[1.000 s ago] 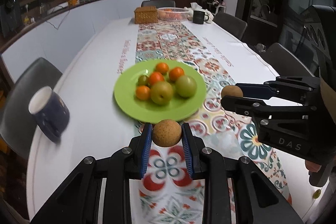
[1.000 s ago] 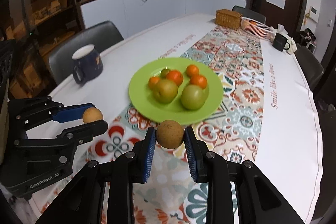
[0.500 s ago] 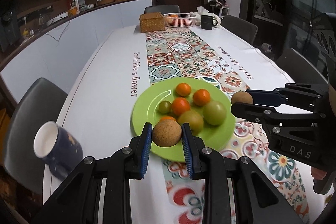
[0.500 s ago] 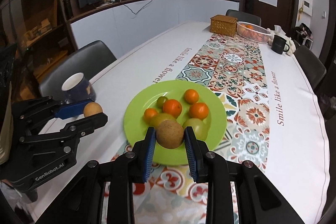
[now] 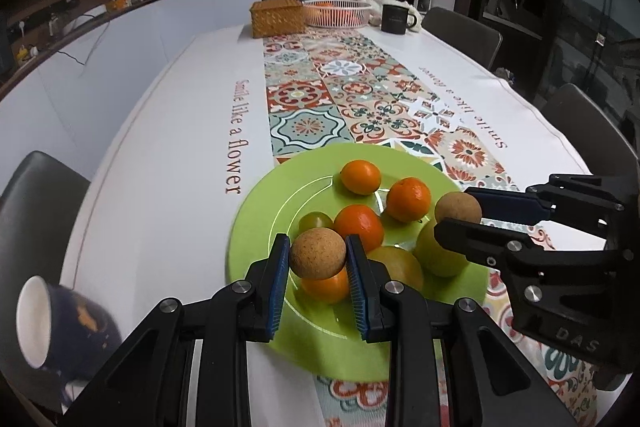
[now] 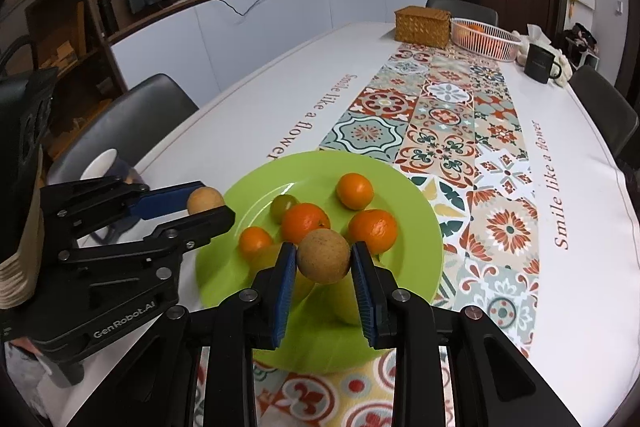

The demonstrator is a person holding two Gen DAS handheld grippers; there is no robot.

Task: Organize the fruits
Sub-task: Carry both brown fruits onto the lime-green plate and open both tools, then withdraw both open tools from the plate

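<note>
My left claw (image 5: 318, 261) pinched a brown fruit (image 5: 318, 253) between its blue pads, hanging over the near rim of the green plate (image 5: 260, 223). My right claw (image 6: 323, 263) pinched its own brown fruit (image 6: 324, 256) the same way, above the plate's six o'clock edge. In the left view the right claw came in from three o'clock; in the right view the left one sat at nine.

On the plate lay oranges (image 5: 409, 199), a small green fruit (image 5: 316, 221) and two larger yellow-green ones (image 5: 438, 255), bunched from the centre toward six o'clock. At eight o'clock of the plate a dark mug (image 5: 60, 331) stood near the table edge.

The risk, I judged: both fruits were round and would roll. Released onto that pile, either might knock an orange loose or run off the rim. The two claws were also close enough to bump if I lowered both together.
</note>
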